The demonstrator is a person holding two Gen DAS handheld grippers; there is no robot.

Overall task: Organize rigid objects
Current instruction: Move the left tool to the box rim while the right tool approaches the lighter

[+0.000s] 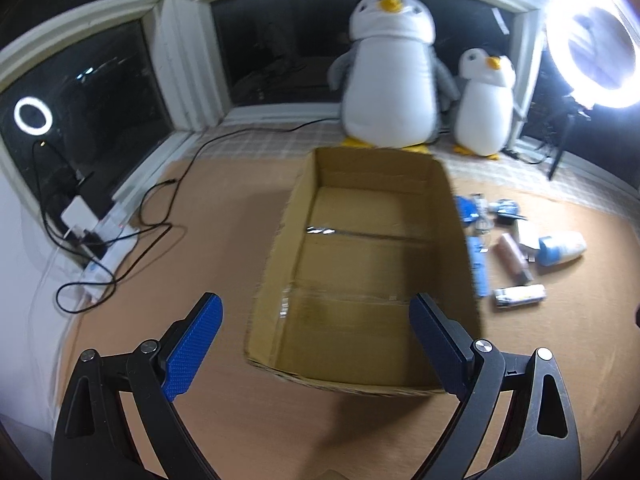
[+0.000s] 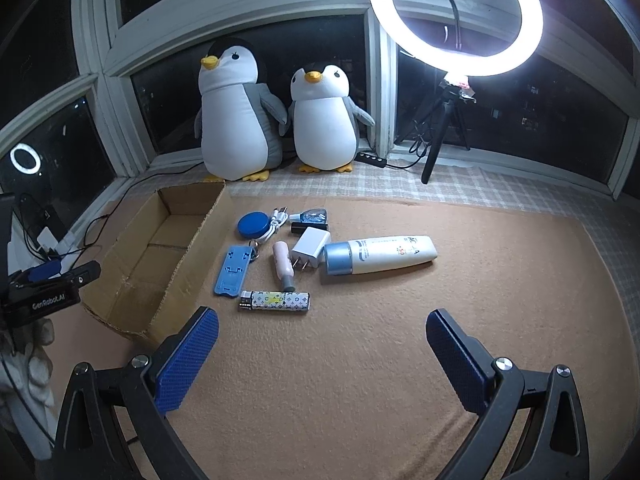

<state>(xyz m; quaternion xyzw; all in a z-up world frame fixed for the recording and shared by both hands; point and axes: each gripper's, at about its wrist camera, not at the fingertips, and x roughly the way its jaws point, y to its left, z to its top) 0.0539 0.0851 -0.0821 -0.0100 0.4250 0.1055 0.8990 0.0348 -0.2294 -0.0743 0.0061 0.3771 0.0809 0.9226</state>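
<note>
Orange-brown felt mat by dark windows holds an empty open cardboard box beside clustered small items, patterned lighter nearest, while the left gripper and right gripper hover with jaws apart, likely ready to begin packing.

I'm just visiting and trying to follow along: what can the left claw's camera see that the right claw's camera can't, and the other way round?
Only the left view shows the whole bare floor of the cardboard box, with nothing in it, and the open left claw.

Only the right view clearly shows the white charger plug, round blue case and open right claw.

Both show the two penguin toys, the ring lamp, the lighter and the lotion bottle.
</note>
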